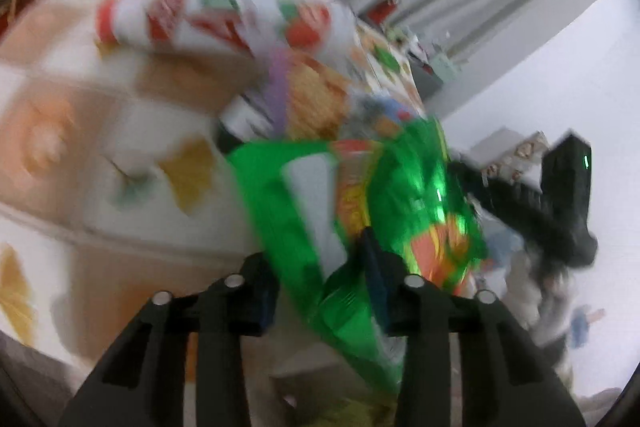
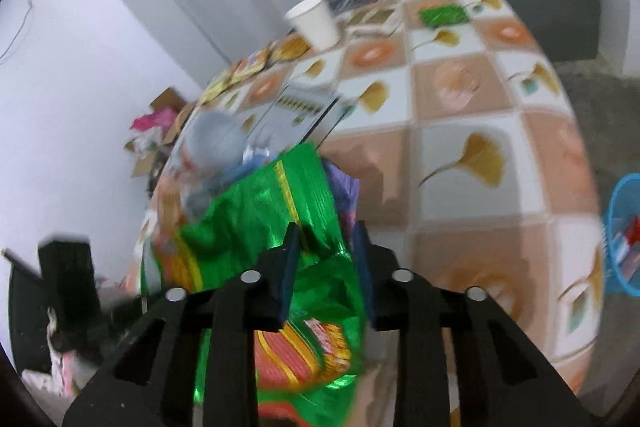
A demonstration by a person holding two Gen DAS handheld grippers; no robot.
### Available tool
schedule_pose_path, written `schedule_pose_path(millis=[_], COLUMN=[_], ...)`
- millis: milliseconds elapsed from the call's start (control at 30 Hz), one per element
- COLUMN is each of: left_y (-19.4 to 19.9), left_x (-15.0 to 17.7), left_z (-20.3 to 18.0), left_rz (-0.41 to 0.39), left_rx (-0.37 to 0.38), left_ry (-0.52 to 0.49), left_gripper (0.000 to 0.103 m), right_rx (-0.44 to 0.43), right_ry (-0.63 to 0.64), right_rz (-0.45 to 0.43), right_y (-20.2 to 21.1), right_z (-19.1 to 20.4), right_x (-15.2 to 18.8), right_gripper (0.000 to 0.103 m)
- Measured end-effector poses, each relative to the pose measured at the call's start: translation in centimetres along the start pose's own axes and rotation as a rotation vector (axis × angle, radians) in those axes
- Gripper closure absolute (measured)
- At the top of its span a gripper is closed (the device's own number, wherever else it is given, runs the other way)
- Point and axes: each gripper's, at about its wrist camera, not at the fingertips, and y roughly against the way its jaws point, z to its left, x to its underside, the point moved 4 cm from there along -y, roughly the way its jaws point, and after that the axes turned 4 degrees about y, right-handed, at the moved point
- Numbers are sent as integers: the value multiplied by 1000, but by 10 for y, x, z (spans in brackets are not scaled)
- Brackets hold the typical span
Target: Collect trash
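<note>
Trash, a green snack bag (image 2: 280, 211), hangs over the table (image 2: 480, 155), pinched in both the left gripper (image 1: 320, 267) and the right gripper (image 2: 326, 251), though blur makes the left grip less certain. Pulling apart could tear it; the paper cup (image 2: 314, 21) could tip.

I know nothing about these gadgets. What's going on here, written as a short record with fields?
Left tool: closed on a green snack bag
Right tool: closed on a green snack bag; same bag or not, cannot tell
Table: ginkgo-leaf checked cloth
Also on table: white paper cup, small green wrapper
Beside table: blue basket
Image quality: motion-blurred
</note>
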Motion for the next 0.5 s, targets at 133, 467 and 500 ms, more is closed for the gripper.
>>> schedule_pose_path(millis=[133,467,500], left_y=[-16,-23,-23], left_x=[12,21,22], left_z=[-10,-22,-23], left_rz=[23,-1,-4], left_rx=[8,0,-1], left_ry=[68,80,81], left_gripper=[71,72,72], right_rx=[33,-153,-180], right_ry=[-61,-177,-216], right_rz=[-124,-149,-120], right_y=[33,105,98], right_z=[-13,-18,-20], right_x=[-13,75,88], right_gripper=[49,32,32])
